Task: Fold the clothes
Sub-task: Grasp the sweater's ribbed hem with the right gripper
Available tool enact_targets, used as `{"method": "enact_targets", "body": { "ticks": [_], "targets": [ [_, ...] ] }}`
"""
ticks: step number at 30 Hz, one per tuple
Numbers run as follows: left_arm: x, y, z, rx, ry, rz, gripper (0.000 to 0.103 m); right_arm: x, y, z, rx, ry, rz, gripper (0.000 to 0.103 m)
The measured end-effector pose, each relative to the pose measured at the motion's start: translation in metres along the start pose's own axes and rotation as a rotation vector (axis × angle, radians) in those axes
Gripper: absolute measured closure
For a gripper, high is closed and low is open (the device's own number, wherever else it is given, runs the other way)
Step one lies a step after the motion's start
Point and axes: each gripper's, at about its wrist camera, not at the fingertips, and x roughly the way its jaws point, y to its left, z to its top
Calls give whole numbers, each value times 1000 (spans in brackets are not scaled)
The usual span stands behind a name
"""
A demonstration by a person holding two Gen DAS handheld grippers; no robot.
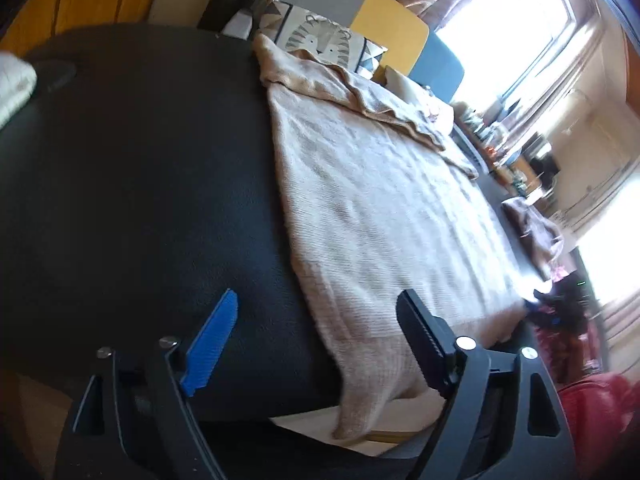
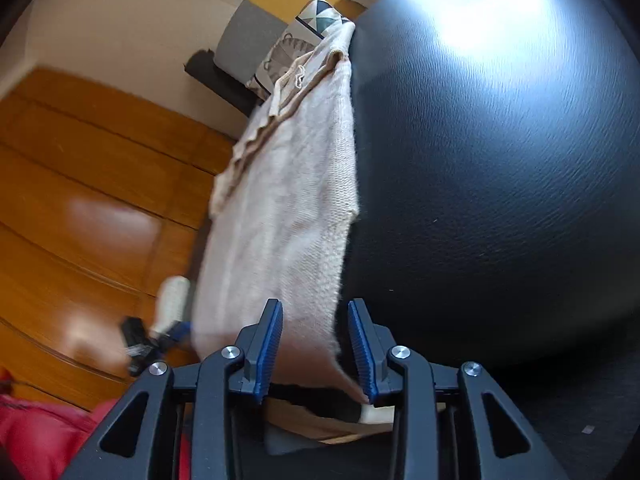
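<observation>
Spread flat, the beige sweater lay on the black bench, its near hem spilling over the bench's 6 o'clock edge. Left tongs gaped, released, astride that hem. Right tongs stood parted around the hem corner, pads not pressing. Bare bench stretched toward 9 o'clock.

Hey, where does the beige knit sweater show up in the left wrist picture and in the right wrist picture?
Left wrist: the beige knit sweater lies from centre toward the right, one corner hanging off the black surface between the open fingers.
Right wrist: it runs up the centre-left, its near edge between the fingers.
Shared landmark: the tiger-print cushion beyond the sweater's far end.
</observation>
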Motion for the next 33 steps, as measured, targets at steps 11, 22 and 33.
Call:
{"method": "enact_targets", "body": {
  "ticks": [11,22,33],
  "targets": [
    [18,-8,8,-2,84,-127,13,37,10,14,8,64,99,69],
    [27,-10,10,-22,97,-212,13,56,22,12,-21,115,119,69],
    [39,-31,7,37,131,-295,13,58,25,10,-37,126,112,69]
  ]
}}
